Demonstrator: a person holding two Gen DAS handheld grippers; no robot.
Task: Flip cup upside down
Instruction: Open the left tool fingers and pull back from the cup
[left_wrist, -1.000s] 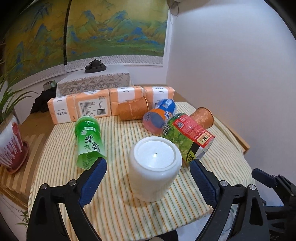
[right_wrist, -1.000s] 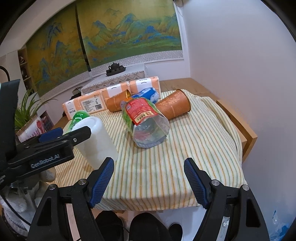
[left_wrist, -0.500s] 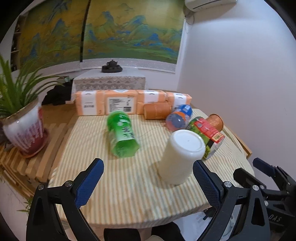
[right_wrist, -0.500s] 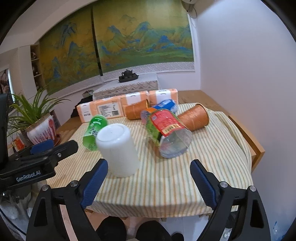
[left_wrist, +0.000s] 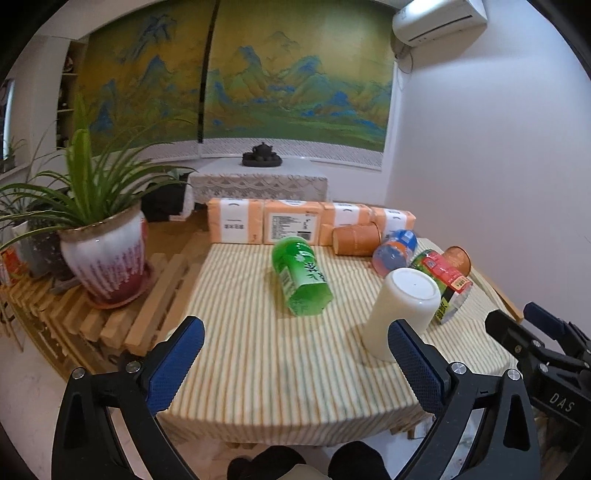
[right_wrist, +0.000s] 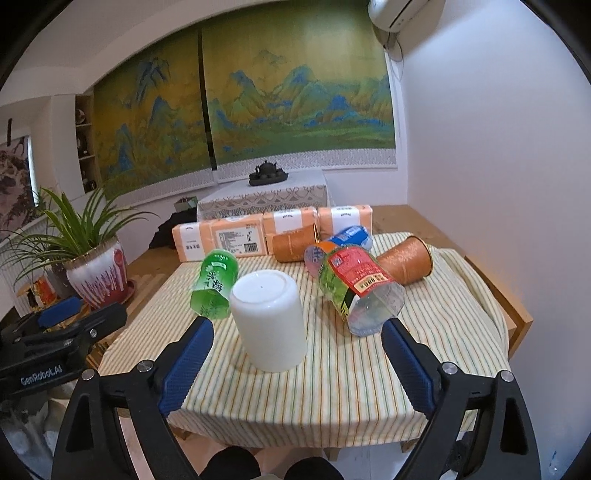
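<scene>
White cup (right_wrist: 269, 319) stands inverted on the striped tablecloth (right_wrist: 332, 380) before a landscape mural (right_wrist: 258, 110).

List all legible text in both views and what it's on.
"GenRobot.AI": on the left claw body, right wrist view.
"DAS": on the right claw body, left wrist view.
"888": yellow tag on the red-label bottle; partly blurred.
Green bottle: Chinese characters, unreadable.
Orange packs: print too small.

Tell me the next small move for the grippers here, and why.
Probably just draw both back and stop. The white cup already stands on the striped cloth with its closed base up. The left hand-held gripper and right hand-held gripper are open, empty and touching nothing, so no regrasp looks needed.
</scene>
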